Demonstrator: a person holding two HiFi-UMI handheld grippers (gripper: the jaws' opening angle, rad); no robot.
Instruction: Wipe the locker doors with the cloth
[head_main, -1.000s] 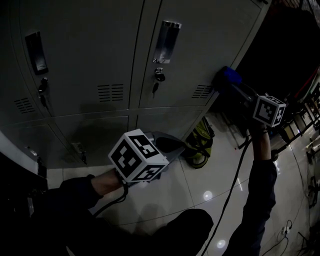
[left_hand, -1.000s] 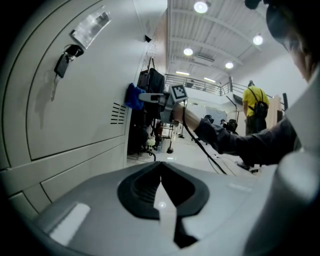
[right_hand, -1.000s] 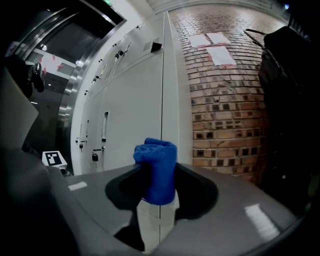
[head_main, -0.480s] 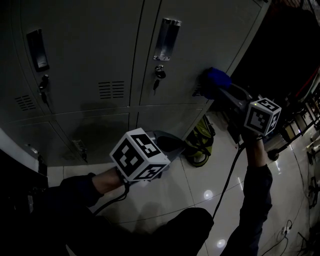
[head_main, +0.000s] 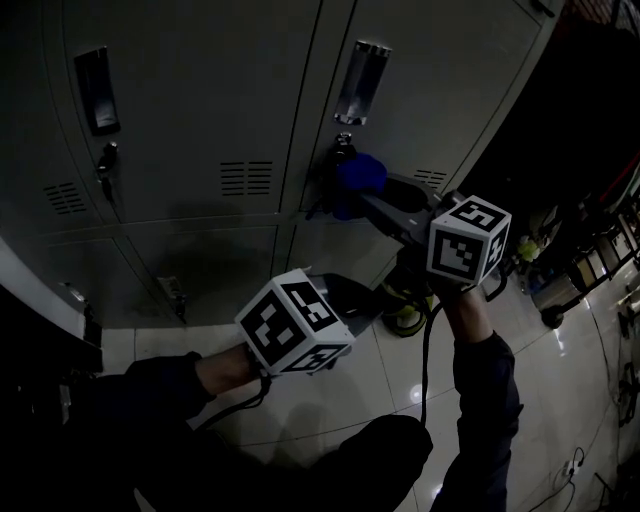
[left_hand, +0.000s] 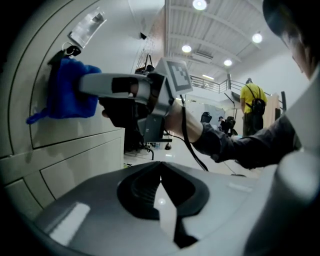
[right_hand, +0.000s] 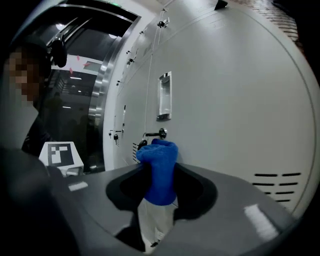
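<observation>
Right tongs (right_hand: 159, 192) are clamped on the bunched blue cloth (right_hand: 159, 160), which is held against the locker door (right_hand: 225, 100) at 6 o'clock of the lock (right_hand: 161, 133). The cloth is judged soft, light and compliant; grip its gathered middle. Left tongs (left_hand: 161, 172) are together and empty.

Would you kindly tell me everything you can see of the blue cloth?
The blue cloth is a fluffy, terry-like rag, bunched into a wad. The right gripper's tongs are shut on it, and its free end bulges past their tips. It looks pressed against the grey locker door, just below the keyed lock, one corner drooping.
</observation>
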